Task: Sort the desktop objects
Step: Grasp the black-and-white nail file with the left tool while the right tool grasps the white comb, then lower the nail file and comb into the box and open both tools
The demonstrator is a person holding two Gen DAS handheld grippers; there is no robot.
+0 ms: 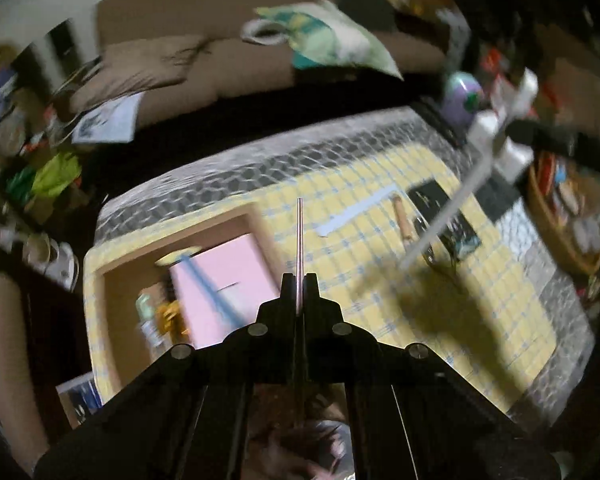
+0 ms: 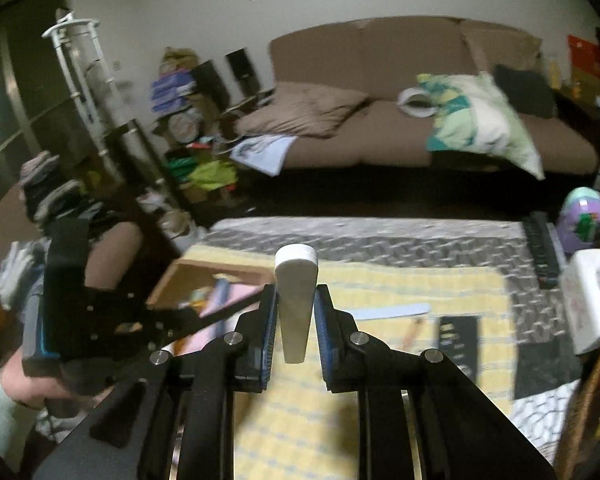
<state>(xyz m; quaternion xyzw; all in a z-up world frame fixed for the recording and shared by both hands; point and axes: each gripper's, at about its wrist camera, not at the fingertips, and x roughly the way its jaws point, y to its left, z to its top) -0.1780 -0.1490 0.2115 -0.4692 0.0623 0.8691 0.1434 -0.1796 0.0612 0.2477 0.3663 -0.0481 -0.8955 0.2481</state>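
1. The left gripper (image 1: 299, 280) has its black jaws pressed together on a thin, flat pinkish sheet seen edge-on (image 1: 299, 240), which sticks straight out ahead of the fingertips and runs back between the fingers.
2. It hangs above the shallow brown cardboard box (image 1: 112, 304) that sits at the left end of the yellow checked cloth (image 1: 480, 300).
3. Inside the box lie a pale pink flat pad (image 1: 236, 276), a blue stick (image 1: 204, 284) slanting across it, a yellow round lid-like piece (image 1: 178, 258) at the far side, and some small blurred items in the near left corner.
4. The right gripper (image 2: 296, 308) clamps a white, wedge-shaped plastic tube with a round white cap (image 2: 296, 300); the blue-padded jaws pinch its upper half, cap end pointing away, narrow end back toward the handle.
5. From the left wrist view that tube (image 1: 448, 216) shows as a pale blurred streak over the right part of the cloth.
6. On the cloth remain a light blue flat strip (image 2: 392, 312), a tan pencil-like stick (image 2: 412, 330) and a black rectangular card with pale markings (image 2: 456, 340), all near one another.
7. A white tissue box (image 2: 592, 300) stands at the right edge, with a purple egg-shaped toy (image 2: 584, 216) behind it.
8. A brown sofa (image 2: 380, 80) fills the far wall.
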